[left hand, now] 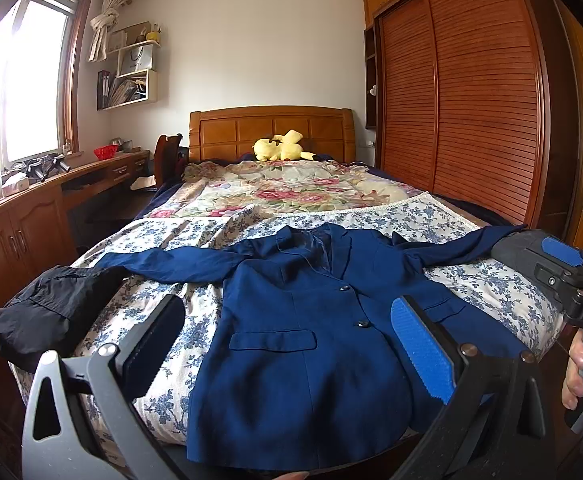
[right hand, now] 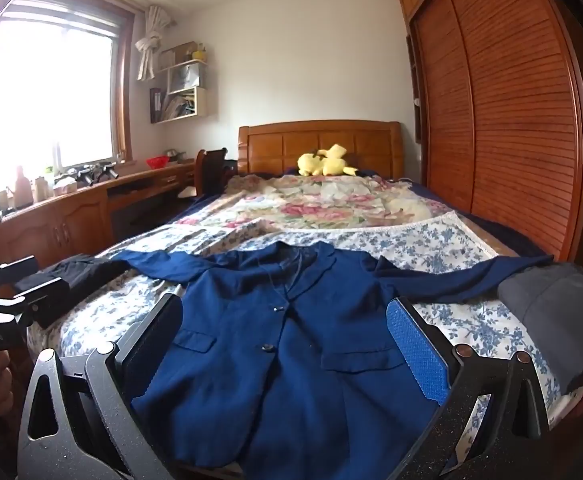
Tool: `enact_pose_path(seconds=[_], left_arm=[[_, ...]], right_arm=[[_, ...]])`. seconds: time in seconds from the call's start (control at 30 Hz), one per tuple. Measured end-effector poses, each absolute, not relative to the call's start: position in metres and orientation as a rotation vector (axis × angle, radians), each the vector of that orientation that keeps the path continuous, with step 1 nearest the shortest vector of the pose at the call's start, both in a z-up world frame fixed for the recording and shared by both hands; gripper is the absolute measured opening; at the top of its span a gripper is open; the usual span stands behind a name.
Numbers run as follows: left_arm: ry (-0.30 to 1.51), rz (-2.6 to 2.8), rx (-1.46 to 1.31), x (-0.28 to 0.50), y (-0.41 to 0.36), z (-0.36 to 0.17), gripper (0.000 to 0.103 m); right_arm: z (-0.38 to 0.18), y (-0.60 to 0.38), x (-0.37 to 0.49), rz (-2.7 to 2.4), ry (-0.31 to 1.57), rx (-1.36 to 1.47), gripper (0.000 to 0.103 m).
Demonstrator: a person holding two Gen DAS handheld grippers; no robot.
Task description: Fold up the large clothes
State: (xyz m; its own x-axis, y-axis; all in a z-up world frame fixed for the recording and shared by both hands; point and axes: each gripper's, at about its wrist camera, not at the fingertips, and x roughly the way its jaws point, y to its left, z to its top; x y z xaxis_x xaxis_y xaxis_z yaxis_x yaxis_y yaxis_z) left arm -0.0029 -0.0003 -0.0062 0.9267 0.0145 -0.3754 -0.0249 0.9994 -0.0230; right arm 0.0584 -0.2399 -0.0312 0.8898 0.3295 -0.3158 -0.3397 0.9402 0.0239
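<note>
Both the left gripper and right gripper stand wide apart, empty, above the hem. The blue jacket lies front-up, buttoned, at lower centre on the floral bedspread; soft, probably floppy, best pinched at the shoulders or sleeve ends. Bed beyond offers room.

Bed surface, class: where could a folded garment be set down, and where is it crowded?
Free: the blue-flowered sheet between the blue jacket collar and the rose-patterned quilt, and the quilt itself up to the yellow plush toy. Crowded: the near edge, with the jacket's spread sleeves, black garment and grey garment.
</note>
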Motion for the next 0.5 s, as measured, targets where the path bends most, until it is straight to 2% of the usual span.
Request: enact_pose_path(seconds=[0.5], left_arm=[[0.373, 0.026, -0.020, -0.0038, -0.0017, -0.0062, 0.103]], right_arm=[[-0.0338, -0.2366, 0.0542, 0.347, 0.326, -0.027, 0.103]])
